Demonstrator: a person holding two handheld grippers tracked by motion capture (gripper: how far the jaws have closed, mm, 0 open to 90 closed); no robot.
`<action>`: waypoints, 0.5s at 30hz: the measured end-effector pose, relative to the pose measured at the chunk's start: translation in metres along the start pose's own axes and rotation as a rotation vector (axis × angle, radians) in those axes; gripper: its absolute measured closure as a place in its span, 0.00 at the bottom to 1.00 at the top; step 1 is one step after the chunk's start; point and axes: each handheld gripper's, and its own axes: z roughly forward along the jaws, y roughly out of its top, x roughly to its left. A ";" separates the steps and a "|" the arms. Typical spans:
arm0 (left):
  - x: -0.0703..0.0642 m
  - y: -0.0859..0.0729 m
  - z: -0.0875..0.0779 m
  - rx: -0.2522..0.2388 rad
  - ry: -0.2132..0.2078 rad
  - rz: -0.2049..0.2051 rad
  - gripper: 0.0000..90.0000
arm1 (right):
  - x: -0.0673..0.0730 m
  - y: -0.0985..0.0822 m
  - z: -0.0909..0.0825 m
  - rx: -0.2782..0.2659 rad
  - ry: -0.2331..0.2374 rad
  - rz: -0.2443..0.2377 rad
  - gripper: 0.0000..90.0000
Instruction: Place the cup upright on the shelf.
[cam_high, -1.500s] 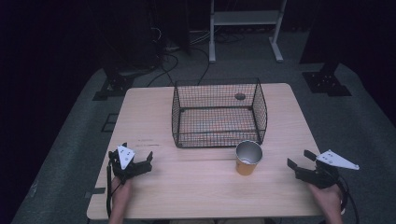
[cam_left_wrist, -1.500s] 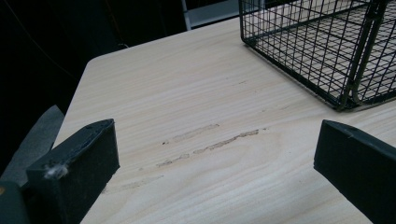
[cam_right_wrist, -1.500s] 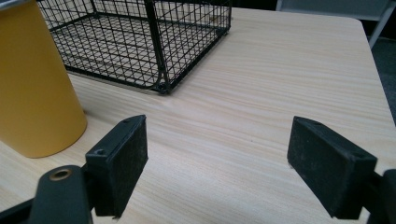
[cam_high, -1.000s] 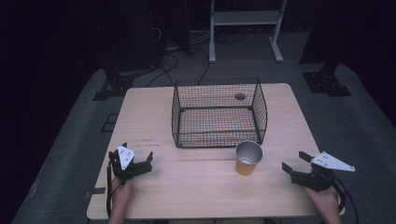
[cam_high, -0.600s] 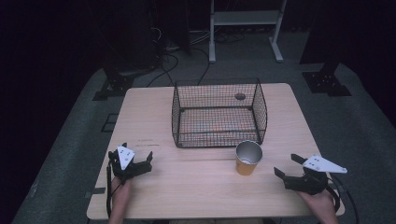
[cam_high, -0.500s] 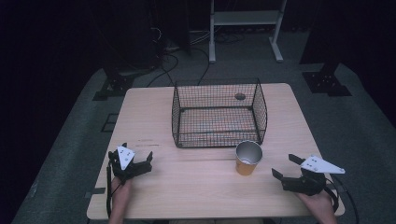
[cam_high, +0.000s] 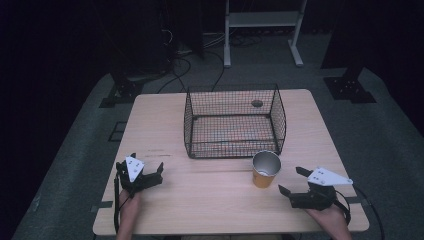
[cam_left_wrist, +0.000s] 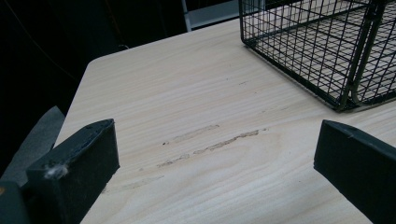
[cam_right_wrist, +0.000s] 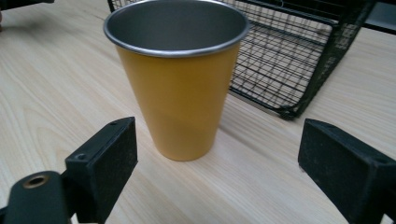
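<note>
A yellow metal cup (cam_high: 265, 170) (cam_right_wrist: 177, 79) stands upright on the wooden table (cam_high: 215, 200), just in front of the black wire basket (cam_high: 234, 145). My right gripper (cam_high: 290, 180) (cam_right_wrist: 217, 135) lies low to the cup's right and points at it. Its jaws have just been opening and now stand open; the cup is a little ahead of them, untouched. My left gripper (cam_high: 147, 164) (cam_left_wrist: 217, 140) rests near the table's front left, open, with bare wood between its jaws.
The wire basket (cam_left_wrist: 345, 93) (cam_right_wrist: 299, 56) sits mid-table with its bottom bare. A small dark round thing (cam_high: 257, 103) lies behind it. Scuff marks (cam_left_wrist: 224, 139) cross the wood by my left gripper. A white stand (cam_high: 262, 20) and cables are on the floor beyond.
My right gripper has slid left toward the cup and its jaws have spread wider. The left gripper, the cup and the basket have stayed put.
</note>
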 end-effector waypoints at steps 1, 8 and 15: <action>0.000 0.000 0.000 0.000 0.000 0.000 0.00 | 0.003 0.001 0.003 0.004 0.002 -0.006 0.12; 0.000 0.000 0.000 0.000 0.000 -0.001 0.00 | 0.008 0.006 0.010 0.011 0.013 -0.020 0.11; 0.000 0.000 0.000 -0.001 0.000 -0.002 0.00 | 0.011 0.012 0.018 0.025 0.019 -0.029 0.09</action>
